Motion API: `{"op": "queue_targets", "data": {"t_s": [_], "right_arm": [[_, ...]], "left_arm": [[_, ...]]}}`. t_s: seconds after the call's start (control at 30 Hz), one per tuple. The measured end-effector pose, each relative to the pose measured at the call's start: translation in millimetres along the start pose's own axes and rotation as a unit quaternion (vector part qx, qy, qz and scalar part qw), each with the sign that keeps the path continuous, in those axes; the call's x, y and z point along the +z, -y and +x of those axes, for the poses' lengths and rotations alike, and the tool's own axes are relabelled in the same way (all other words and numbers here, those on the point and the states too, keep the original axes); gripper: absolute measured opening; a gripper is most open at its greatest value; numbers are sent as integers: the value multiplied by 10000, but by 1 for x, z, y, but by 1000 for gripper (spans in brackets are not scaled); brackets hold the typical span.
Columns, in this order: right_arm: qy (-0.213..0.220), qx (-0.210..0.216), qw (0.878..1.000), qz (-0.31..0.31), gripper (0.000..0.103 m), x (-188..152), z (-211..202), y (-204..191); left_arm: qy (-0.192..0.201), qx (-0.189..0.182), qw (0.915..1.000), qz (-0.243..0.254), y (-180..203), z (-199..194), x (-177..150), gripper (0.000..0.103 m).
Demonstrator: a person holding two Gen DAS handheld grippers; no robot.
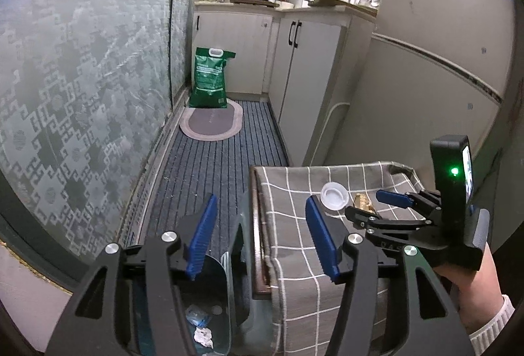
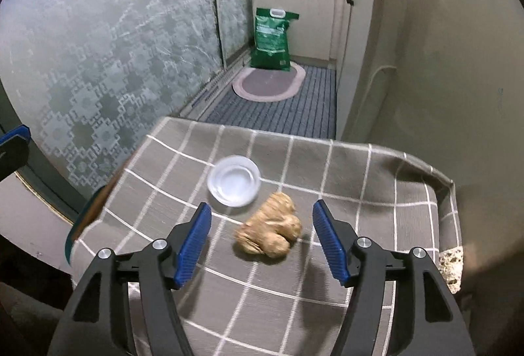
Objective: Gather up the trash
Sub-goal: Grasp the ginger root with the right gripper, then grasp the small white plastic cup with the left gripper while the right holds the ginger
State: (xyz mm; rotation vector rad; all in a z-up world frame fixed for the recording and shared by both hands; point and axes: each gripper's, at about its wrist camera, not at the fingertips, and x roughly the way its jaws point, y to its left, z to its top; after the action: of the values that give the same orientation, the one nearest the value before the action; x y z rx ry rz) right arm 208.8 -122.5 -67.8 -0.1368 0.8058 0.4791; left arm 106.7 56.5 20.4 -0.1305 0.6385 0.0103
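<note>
A crumpled brown paper ball [image 2: 270,233] lies on the grey checked tablecloth [image 2: 327,307], between the blue pads of my open right gripper [image 2: 262,241], which do not touch it. A white plastic lid [image 2: 234,181] sits just beyond it. In the left wrist view the lid [image 1: 334,196] and the paper ball [image 1: 362,201] show at the far side of the tablecloth [image 1: 294,225], with the right gripper [image 1: 376,207] at them. My left gripper [image 1: 262,238] is open and holds nothing, beside the table edge and above a trash bin [image 1: 226,290] that has scraps in it.
A patterned frosted glass door [image 1: 82,94] runs along the left. A green bag [image 1: 209,79] and an oval mat [image 1: 211,123] lie on the striped floor runner [image 1: 213,179]. White cabinets [image 1: 308,78] and a fridge [image 1: 442,45] line the right side. A person's hand [image 1: 468,274] holds the right gripper.
</note>
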Motion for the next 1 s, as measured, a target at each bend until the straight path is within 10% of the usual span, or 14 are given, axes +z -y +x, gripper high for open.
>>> {"op": "queue_targets", "data": {"t_s": [0.3, 1.0], "right_arm": [[-57, -4, 10000, 6, 43, -5, 10, 6], [447, 392, 9973, 440, 43, -24, -61, 66]], "left_arm": [[-259, -64, 9996, 126, 17, 21, -7, 64], [-879, -375, 9922, 802, 79, 97, -28, 66]]}}
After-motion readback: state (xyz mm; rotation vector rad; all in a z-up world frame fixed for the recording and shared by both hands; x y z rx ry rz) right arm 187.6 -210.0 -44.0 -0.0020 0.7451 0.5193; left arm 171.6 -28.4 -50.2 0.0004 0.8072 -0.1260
